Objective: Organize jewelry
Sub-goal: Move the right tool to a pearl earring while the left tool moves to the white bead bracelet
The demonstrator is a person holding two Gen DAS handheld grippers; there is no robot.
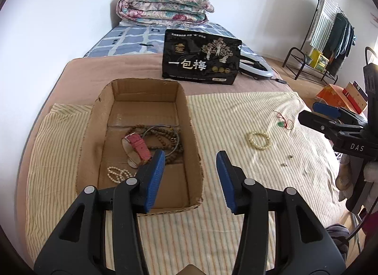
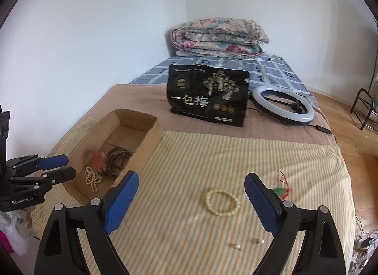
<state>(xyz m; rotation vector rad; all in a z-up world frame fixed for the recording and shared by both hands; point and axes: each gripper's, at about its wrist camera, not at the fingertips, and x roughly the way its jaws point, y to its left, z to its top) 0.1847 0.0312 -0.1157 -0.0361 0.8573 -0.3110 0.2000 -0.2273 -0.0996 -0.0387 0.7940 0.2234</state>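
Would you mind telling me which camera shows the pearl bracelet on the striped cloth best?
The right wrist view: the pearl bracelet lies near, between the open fingers. The left wrist view shows it smaller, off to the right.

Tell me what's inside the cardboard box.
Inside the cardboard box: pink-strapped watch, brown bead strands, metal bangle, pearl strand. The near-left corner is covered by the left hand-held gripper.

Both wrist views look down the bed (image 1: 236, 114), sharing the box (image 1: 141, 100).

White walls (image 2: 94, 38) (bare), wooden floor (image 2: 342, 119)
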